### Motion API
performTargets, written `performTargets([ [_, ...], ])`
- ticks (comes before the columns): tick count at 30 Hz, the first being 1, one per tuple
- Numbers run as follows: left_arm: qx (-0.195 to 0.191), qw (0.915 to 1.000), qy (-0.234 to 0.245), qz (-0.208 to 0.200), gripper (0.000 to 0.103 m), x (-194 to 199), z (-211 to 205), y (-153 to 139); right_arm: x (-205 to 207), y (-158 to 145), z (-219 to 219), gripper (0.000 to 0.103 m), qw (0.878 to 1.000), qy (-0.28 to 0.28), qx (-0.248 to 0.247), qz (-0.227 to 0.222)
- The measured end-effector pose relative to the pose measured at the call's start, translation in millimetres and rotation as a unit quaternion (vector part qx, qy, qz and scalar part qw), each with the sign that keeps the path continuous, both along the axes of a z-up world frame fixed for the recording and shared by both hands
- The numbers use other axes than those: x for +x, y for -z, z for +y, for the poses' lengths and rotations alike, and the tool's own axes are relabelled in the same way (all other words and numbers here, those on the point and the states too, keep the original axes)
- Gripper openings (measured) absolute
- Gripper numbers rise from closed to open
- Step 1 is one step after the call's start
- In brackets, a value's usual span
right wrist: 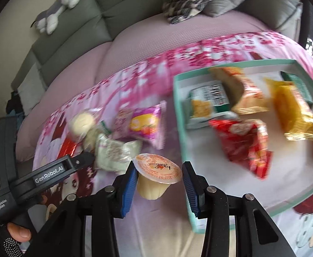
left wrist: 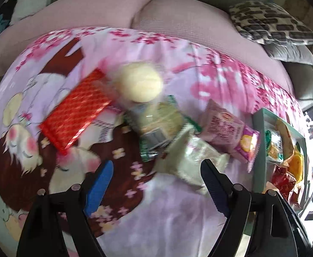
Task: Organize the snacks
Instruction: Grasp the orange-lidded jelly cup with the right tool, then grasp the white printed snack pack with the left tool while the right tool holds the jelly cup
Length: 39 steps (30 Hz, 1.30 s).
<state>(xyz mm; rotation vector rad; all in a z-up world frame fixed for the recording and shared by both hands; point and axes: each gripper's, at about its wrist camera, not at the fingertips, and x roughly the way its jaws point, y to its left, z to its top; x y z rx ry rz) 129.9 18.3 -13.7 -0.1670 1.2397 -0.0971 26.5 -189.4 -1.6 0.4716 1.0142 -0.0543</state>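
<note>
My right gripper [right wrist: 159,168] is shut on a small jelly cup [right wrist: 154,189] with an orange foil lid, held above the blanket just left of the teal tray [right wrist: 179,115]. The tray holds several packets, among them a red one [right wrist: 242,147] and a gold one [right wrist: 293,113]. My left gripper [left wrist: 156,182] stands open and holds nothing, over a white packet [left wrist: 191,160]. Beyond it lie a green packet [left wrist: 163,124], a round cream bun [left wrist: 139,82], a red foil packet [left wrist: 75,111] and a pink packet [left wrist: 227,132].
Everything lies on a pink floral cartoon blanket [left wrist: 167,214] spread over a grey sofa [right wrist: 75,42]. Patterned cushions [left wrist: 270,21] and a plush toy [right wrist: 55,10] sit at the back. A person's hand [right wrist: 17,233] grips the left tool's handle.
</note>
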Motion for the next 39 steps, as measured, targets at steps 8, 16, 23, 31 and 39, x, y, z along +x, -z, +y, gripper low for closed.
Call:
performTargets([
  [8,0.030,0.9979,0.057,0.005,0.084,5,-43,18,-10,-4,-38,0.045,0.999,0.036,-0.006,-0.003],
  [16,0.063,0.9954,0.072,0.005,0.084,8,-60,37,-12,0,-53,0.045,0.999,0.044,-0.004,0.001],
  [23,0.084,0.9928,0.085,-0.006,0.084,3,-64,41,-10,4,-54,0.045,0.999,0.043,0.000,0.008],
  [31,0.090,0.9922,0.085,-0.011,0.072,-4,-70,30,-11,3,-56,0.045,0.999,0.047,0.006,0.007],
  [39,0.073,0.9945,0.068,-0.033,0.056,-10,-65,6,-14,-3,-58,0.045,0.999,0.047,0.014,-0.001],
])
